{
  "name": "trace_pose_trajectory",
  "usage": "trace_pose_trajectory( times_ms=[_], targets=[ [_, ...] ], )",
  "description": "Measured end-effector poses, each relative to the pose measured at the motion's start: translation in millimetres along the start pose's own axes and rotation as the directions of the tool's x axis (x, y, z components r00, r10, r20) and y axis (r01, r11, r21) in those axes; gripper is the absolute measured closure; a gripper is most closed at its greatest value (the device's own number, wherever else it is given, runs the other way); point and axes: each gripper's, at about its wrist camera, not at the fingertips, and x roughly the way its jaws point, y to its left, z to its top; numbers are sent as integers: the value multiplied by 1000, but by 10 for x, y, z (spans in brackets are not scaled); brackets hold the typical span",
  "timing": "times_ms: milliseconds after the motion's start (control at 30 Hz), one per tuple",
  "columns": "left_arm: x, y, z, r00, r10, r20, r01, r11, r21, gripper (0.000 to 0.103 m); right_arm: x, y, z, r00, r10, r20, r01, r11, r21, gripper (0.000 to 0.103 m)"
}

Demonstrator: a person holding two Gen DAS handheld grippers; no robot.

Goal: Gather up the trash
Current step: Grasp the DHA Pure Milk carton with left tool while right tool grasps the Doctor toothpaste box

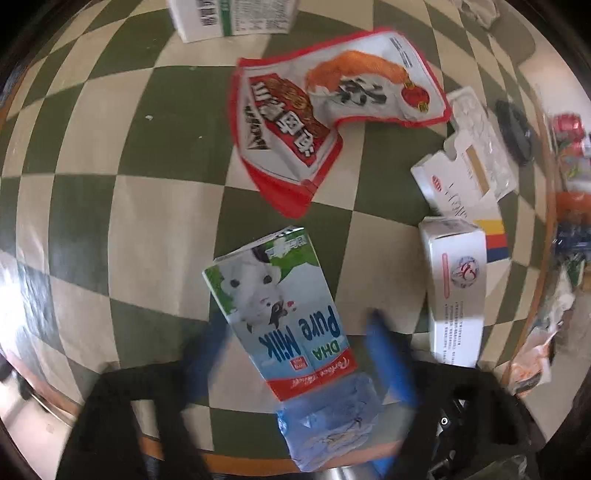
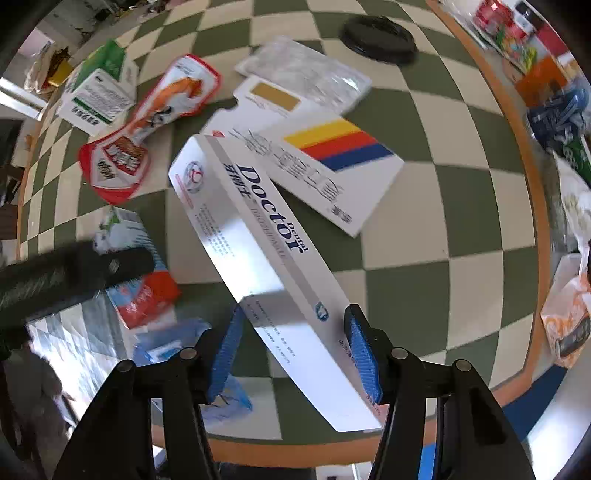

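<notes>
A blue and white "Pure Milk" carton (image 1: pixel 280 314) lies between the blurred blue fingers of my left gripper (image 1: pixel 295 332), whose jaws stand wide on either side without touching it. A crumpled blue wrapper (image 1: pixel 328 424) lies under its near end. My right gripper (image 2: pixel 293 332) has its blue pads (image 2: pixel 360 347) on both sides of a long white "Dental Doctor" toothpaste box (image 2: pixel 258 243), which is tilted above the table. The same box shows in the left wrist view (image 1: pixel 458 288). The left gripper's black body (image 2: pixel 74 273) shows in the right wrist view over the milk carton (image 2: pixel 140 266).
On the green and cream checkered table (image 2: pixel 424 236) lie a red snack bag (image 1: pixel 325 122), a flat white box with yellow, red and blue stripes (image 2: pixel 325 162), a green and white carton (image 2: pixel 99 96) and a black lid (image 2: pixel 376 33). Bags and packets lie beyond the table's right edge (image 2: pixel 532 221).
</notes>
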Motion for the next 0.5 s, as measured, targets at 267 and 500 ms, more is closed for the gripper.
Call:
trace_pose_trajectory(
  times_ms=[267, 500],
  targets=[
    [-95, 147, -19, 977, 175, 120, -200, 949, 245, 48, 188, 44, 127, 999, -4, -40, 1, 996, -89, 28],
    [4, 520, -13, 986, 134, 99, -148, 978, 146, 52, 353, 234, 164, 996, 28, -91, -36, 995, -94, 29]
  ],
)
